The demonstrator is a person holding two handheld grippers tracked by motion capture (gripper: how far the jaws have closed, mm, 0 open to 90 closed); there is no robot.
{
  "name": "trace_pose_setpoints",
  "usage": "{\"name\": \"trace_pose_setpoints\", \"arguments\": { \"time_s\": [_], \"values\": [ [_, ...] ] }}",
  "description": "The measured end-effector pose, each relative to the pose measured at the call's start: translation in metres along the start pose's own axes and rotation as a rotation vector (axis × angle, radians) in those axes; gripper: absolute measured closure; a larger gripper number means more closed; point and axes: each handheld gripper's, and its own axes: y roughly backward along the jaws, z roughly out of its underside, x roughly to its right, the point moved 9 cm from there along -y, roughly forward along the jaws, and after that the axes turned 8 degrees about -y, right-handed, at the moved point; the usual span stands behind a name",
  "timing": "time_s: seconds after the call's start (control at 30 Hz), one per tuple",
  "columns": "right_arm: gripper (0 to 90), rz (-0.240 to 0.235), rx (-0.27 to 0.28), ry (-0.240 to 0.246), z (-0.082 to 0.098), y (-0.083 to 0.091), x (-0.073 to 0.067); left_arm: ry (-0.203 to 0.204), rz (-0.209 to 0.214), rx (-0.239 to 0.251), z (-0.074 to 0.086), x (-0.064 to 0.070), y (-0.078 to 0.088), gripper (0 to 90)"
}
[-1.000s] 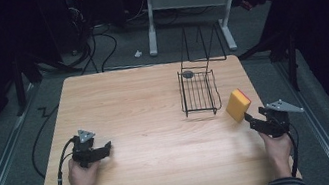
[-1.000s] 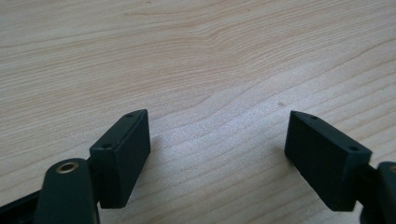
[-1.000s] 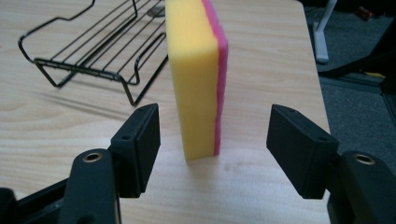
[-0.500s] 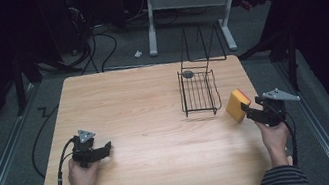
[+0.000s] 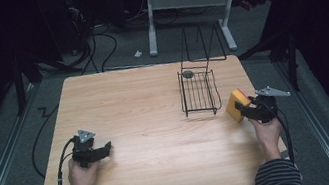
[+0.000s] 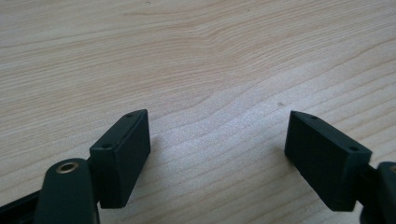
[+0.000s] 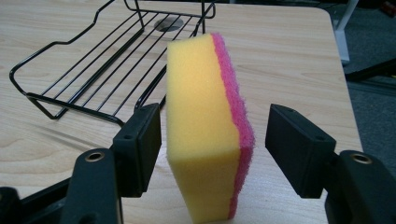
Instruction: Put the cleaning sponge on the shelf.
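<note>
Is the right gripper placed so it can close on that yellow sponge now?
Probably yes: the sponge stands on edge between the right gripper's open jaws, which have just been closing, with nothing between pads and sponge.

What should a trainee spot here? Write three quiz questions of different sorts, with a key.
1. True or false: the sponge lies inside the wire rack.
2. What is between the right gripper's jaws? A sponge, B rack, C nothing.
3. What does the left gripper hold?

Key
1. False: it stands on the table beside the rack.
2. A: the jaws have just been closing around it, not yet pinching.
3. Nothing: it is open.
</note>
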Motion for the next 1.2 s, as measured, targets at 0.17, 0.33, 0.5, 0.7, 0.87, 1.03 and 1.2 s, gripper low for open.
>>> {"name": "trace_pose_setpoints", "arguments": {
  "time_s": [0.17,0.33,0.5,0.7,0.87,1.03,1.2],
  "values": [
    [38.1,-0.005,-0.013,-0.003,0.003,-0.007,0.0,0.0,0.0,0.0,0.0,0.0,0.0,22.9],
    [39.6,-0.003,-0.017,-0.008,0.006,-0.014,0.001,0.0,0.0,0.0,0.0,0.0,0.0,22.9],
    [41.7,-0.004,-0.026,-0.01,0.008,-0.02,0.002,0.0,0.0,0.0,0.0,0.0,0.0,22.9],
    [45.4,0.0,-0.036,-0.011,0.011,-0.024,0.004,0.0,0.0,0.0,0.0,0.0,0.0,22.9],
    [49.7,0.006,-0.044,0.003,0.014,-0.028,0.004,0.0,0.0,0.0,0.0,0.0,0.0,22.9],
    [55.7,-0.009,-0.051,-0.006,0.015,-0.028,0.002,0.0,0.0,0.0,0.0,0.0,0.0,22.9],
    [59.4,-0.01,-0.051,0.015,0.015,-0.028,0.001,0.0,0.0,0.0,0.0,0.0,0.0,22.9]
  ]
}}
